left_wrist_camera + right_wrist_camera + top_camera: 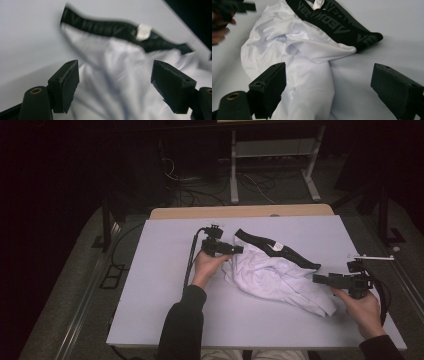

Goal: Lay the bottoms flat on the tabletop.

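A pair of white underpants (pixel 272 277) with a black elastic waistband (pixel 277 249) lies crumpled mid-worktop (pixel 165 295), between the two tools. The left tool (pixel 240 249) and right tool (pixel 316 278) both stand wide, holding nothing. The fabric looks light, limp and thin — it should bunch easily. The waistband is probably the firmest place to pinch — thicker and less slippery.

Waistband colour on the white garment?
Black waistband with dark grey lettering; clearest in the right gripper view.

Garment (pixel 272 275) on table (pixel 160 285), between claws
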Tool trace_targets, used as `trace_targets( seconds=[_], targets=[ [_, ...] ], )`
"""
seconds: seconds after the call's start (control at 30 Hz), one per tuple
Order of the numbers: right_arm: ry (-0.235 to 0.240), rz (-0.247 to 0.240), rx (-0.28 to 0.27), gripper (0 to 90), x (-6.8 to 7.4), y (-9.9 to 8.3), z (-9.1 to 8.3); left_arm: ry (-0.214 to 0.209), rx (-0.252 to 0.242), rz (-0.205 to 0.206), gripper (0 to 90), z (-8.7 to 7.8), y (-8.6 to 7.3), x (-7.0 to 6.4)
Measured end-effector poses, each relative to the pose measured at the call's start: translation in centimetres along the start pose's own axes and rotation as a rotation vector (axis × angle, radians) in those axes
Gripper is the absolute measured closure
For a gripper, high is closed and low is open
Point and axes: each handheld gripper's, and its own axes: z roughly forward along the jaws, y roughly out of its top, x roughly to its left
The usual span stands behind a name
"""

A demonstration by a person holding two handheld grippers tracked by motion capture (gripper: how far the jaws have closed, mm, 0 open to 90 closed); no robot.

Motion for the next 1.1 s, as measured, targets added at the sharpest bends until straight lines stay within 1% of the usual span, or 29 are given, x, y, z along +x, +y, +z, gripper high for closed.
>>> trace_targets(
  seconds=[0.03,0.07,0.1,0.13,0.2,0.27,0.3,0.33,0.37,0.4,0.43,0.47,0.53,0.57,0.6,0.63,0.67,0.7,0.73,0.8,0.93,1.0,1.03,1.07,1.1],
  targets=[
    [-0.003,0.002,-0.003,13.1,-0.1,0.0,0.0,-0.005,0.017,-0.010,23.2,0.5,-0.5,0.3],
    [-0.009,0.007,-0.008,13.3,-0.3,0.1,-0.1,-0.013,0.029,-0.014,26.8,1.0,-0.9,0.4],
    [-0.009,0.007,-0.008,13.3,-0.3,0.1,-0.1,-0.023,0.033,-0.011,26.8,1.3,-1.1,0.5],
    [-0.011,0.011,-0.011,13.3,-0.4,0.1,-0.1,-0.032,0.020,-0.004,29.6,1.5,-1.4,0.3],
    [-0.015,0.018,-0.020,13.7,-0.6,0.3,-0.2,-0.062,0.027,-0.009,46.7,1.9,-1.6,-0.1],
    [-0.019,0.026,-0.026,13.7,-0.9,0.4,-0.2,-0.074,0.043,-0.005,62.8,2.4,-1.9,-0.6],
    [-0.022,0.029,-0.029,13.8,-1.0,0.6,-0.1,-0.046,0.040,0.009,73.2,2.4,-2.1,-0.9],
    [-0.027,0.033,-0.030,13.9,-1.1,0.8,-0.1,-0.024,0.042,0.022,80.0,2.3,-2.2,-1.1],
    [-0.037,0.038,-0.034,14.1,-1.2,1.0,-0.1,-0.018,0.046,0.025,82.9,2.2,-2.2,-1.2],
    [-0.043,0.054,-0.052,14.4,-1.4,1.4,-0.1,0.003,0.052,0.031,84.0,1.9,-2.4,-1.5],
    [-0.043,0.054,-0.052,14.4,-1.4,1.4,-0.1,0.016,0.058,0.042,84.0,1.7,-2.5,-1.7],
    [-0.045,0.059,-0.057,14.4,-1.5,1.6,-0.1,0.042,0.061,0.062,84.1,1.3,-2.9,-2.2],
    [-0.054,0.070,-0.066,14.6,-1.5,1.9,0.0,0.067,0.064,0.085,84.2,0.6,-3.6,-2.9],
    [-0.056,0.072,-0.063,14.7,-1.4,2.1,0.1,0.077,0.063,0.098,84.3,0.3,-4.1,-3.3],
    [-0.070,0.070,-0.057,14.9,-1.3,2.6,0.5,0.087,0.062,0.112,84.2,-0.2,-4.8,-3.8],
    [-0.070,0.070,-0.057,14.9,-1.3,2.6,0.5,0.087,0.061,0.118,84.2,-0.5,-5.2,-4.1],
    [-0.080,0.070,-0.050,14.9,-1.3,2.9,0.7,0.085,0.056,0.126,84.2,-0.8,-5.9,-4.5],
    [-0.096,0.069,-0.042,14.9,-1.2,3.4,1.0,0.080,0.058,0.135,84.2,-1.1,-6.2,-4.7],
    [-0.102,0.070,-0.039,15.0,-1.2,3.7,1.1,0.069,0.066,0.145,84.2,-1.4,-6.7,-5.1],
    [-0.109,0.082,-0.026,15.2,-1.2,4.8,1.9,0.054,0.077,0.151,84.1,-1.9,-7.4,-5.5],
    [-0.104,0.111,-0.001,17.1,-1.6,6.3,3.4,0.025,0.103,0.156,83.9,-2.9,-8.2,-6.1],
    [-0.109,0.139,0.034,19.3,-2.1,7.0,4.6,0.021,0.115,0.159,82.8,-3.3,-8.6,-6.2],
    [-0.109,0.139,0.034,19.3,-2.1,7.0,4.6,0.018,0.121,0.159,82.8,-3.4,-8.6,-6.2],
    [-0.109,0.143,0.041,19.7,-2.2,7.1,4.8,0.016,0.116,0.154,82.2,-3.7,-8.7,-6.2],
    [-0.106,0.155,0.053,20.3,-2.3,7.2,5.2,0.015,0.115,0.155,80.9,-3.9,-8.8,-6.2]
  ],
)
